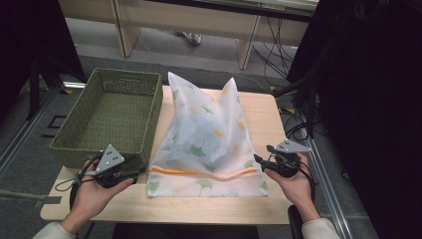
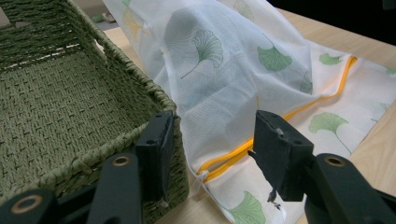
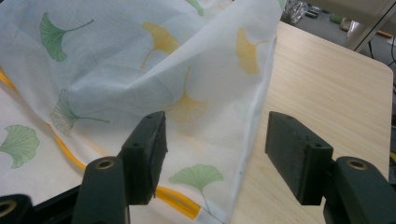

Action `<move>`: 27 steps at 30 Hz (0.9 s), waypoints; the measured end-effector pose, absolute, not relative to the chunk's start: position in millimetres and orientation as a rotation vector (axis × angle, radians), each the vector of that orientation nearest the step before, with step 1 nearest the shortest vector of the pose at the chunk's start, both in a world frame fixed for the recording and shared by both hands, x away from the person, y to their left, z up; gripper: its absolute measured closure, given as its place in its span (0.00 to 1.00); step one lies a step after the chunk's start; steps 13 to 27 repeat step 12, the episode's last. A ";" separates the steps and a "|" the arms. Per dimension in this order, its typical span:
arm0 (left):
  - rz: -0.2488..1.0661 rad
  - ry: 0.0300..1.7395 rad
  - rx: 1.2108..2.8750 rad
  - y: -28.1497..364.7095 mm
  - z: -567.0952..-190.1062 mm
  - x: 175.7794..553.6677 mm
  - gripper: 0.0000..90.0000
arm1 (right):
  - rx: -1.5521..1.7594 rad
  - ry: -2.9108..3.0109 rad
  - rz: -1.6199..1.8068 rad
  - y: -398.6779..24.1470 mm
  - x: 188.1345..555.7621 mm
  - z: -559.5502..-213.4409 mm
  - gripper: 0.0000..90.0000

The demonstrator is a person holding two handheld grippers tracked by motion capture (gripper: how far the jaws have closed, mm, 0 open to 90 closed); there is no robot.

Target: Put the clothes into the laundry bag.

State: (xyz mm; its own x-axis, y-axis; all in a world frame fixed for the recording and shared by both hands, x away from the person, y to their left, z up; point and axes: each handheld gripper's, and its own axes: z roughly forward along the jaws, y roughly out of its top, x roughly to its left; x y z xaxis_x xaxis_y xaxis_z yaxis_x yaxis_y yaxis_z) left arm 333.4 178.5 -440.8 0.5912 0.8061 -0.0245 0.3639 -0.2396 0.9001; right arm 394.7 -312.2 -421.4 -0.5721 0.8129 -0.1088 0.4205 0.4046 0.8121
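Note:
A white mesh bag (image 1: pixel 206 142) printed with green and yellow ginkgo leaves lies puffed up in the middle of the wooden table (image 1: pixel 268 112); an orange zipper (image 1: pixel 204 173) runs across its near end. My left gripper (image 1: pixel 140 170) is open just off the bag's near left corner (image 2: pixel 205 177), beside the basket, with nothing between its jaws. My right gripper (image 1: pixel 260 160) is open at the bag's near right edge (image 3: pixel 243 158). That edge runs up between the spread jaws, and neither pad presses on it.
A green woven basket (image 1: pixel 110 115) stands empty at the table's left, its corner (image 2: pixel 163 105) right by my left gripper. Bare tabletop (image 3: pixel 327 88) lies right of the bag. Cables and table legs lie beyond the far edge.

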 end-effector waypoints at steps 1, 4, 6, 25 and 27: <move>0.560 0.946 1.837 178.2 -441.3 333.5 0.53 | 1.046 2.166 1.043 -312.2 395.0 -421.8 0.44; 0.553 0.928 1.838 176.4 -442.3 333.4 0.54 | 1.053 2.179 1.021 -312.8 396.9 -424.6 0.44; 0.557 0.921 1.831 175.8 -441.9 333.3 0.54 | 1.073 2.180 1.007 -312.8 397.1 -426.3 0.43; 0.563 0.924 1.826 175.9 -443.8 333.6 0.54 | 1.086 2.179 1.007 -313.9 398.4 -427.8 0.43; 0.563 0.924 1.826 175.9 -443.8 333.6 0.54 | 1.086 2.179 1.007 -313.9 398.4 -427.8 0.43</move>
